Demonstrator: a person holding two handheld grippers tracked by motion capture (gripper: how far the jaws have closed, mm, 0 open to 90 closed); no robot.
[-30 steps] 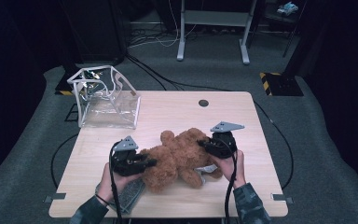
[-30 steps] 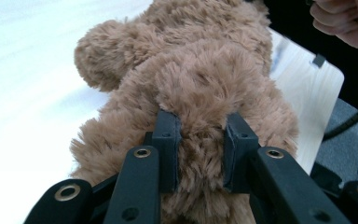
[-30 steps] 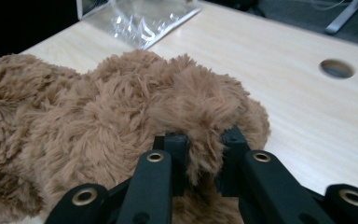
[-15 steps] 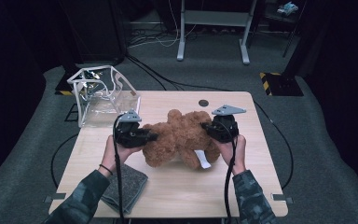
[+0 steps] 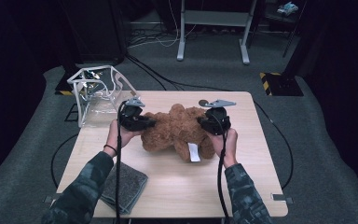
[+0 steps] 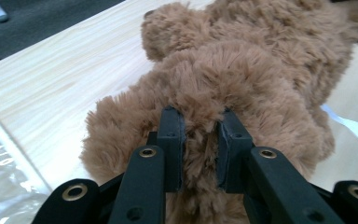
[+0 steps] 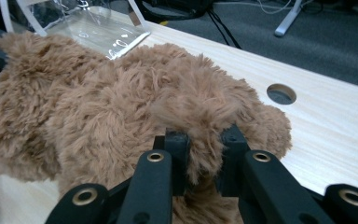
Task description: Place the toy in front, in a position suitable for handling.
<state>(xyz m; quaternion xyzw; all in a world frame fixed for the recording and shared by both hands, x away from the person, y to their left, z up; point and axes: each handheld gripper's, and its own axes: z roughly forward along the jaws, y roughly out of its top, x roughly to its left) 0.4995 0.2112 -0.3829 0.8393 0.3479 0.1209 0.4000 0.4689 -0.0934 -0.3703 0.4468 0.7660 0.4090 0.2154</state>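
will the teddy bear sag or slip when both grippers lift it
The teddy bear looks soft: each gripper, left and right, pinches only fur, so the middle will probably sag. It is likely light, and the shaggy pile should resist slipping.

Teddy bear (image 5: 179, 131) lies on the surface (image 5: 256, 177), between the left tongs (image 5: 150, 124) and the right tongs (image 5: 202, 123), each touching one flank. Wire-framed box (image 5: 95, 94) stands just behind and outward of the left tongs. Folded cloth (image 5: 125, 184) lies before the left tongs, near the front edge.
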